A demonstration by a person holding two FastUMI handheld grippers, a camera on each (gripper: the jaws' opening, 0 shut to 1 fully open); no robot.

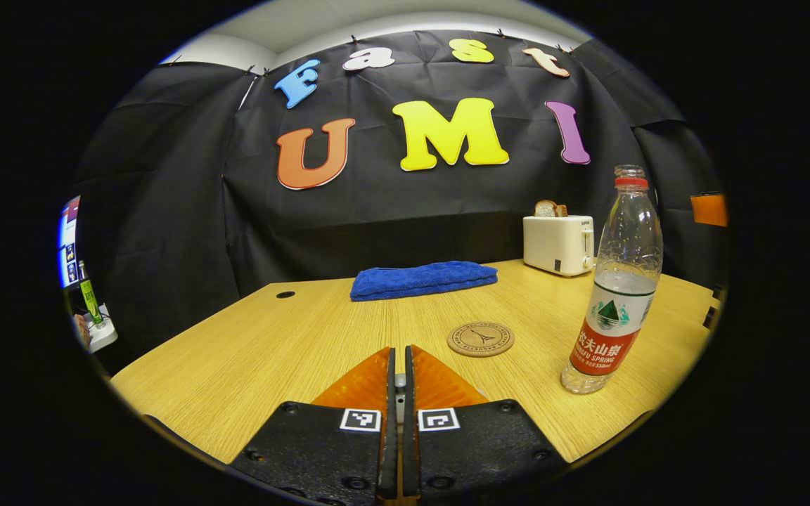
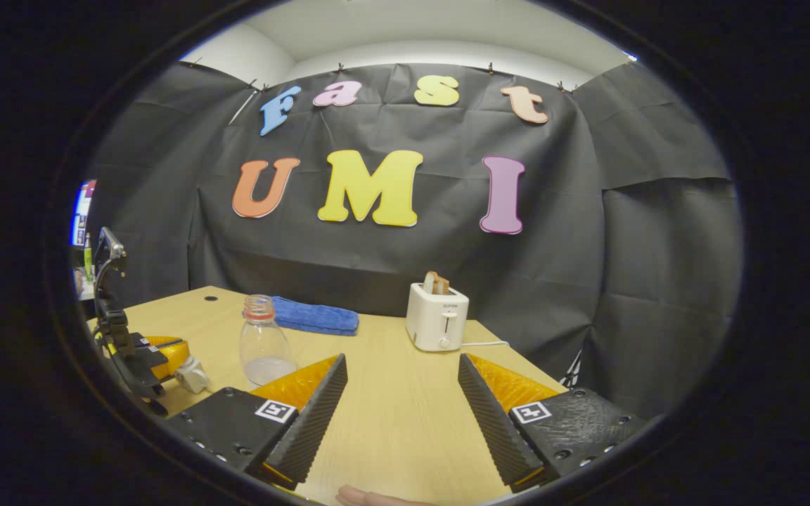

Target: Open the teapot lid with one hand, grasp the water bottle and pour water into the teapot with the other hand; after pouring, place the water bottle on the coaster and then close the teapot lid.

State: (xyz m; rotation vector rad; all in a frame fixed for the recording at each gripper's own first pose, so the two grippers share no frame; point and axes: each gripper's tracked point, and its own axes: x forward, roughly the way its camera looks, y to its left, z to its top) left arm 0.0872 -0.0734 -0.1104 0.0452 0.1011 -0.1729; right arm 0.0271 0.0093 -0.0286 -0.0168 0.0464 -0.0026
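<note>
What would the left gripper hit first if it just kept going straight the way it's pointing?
Probably the folded blue towel: the shut left gripper points across bare table toward it. The coaster lies just right of that line, so it may pass clear, though depth is uncertain.

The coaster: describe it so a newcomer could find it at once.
Start at the wooden table. In front of the folded blue towel and left of the water bottle lies the coaster: the lone flat round disc, tan with an engraved design.
</note>
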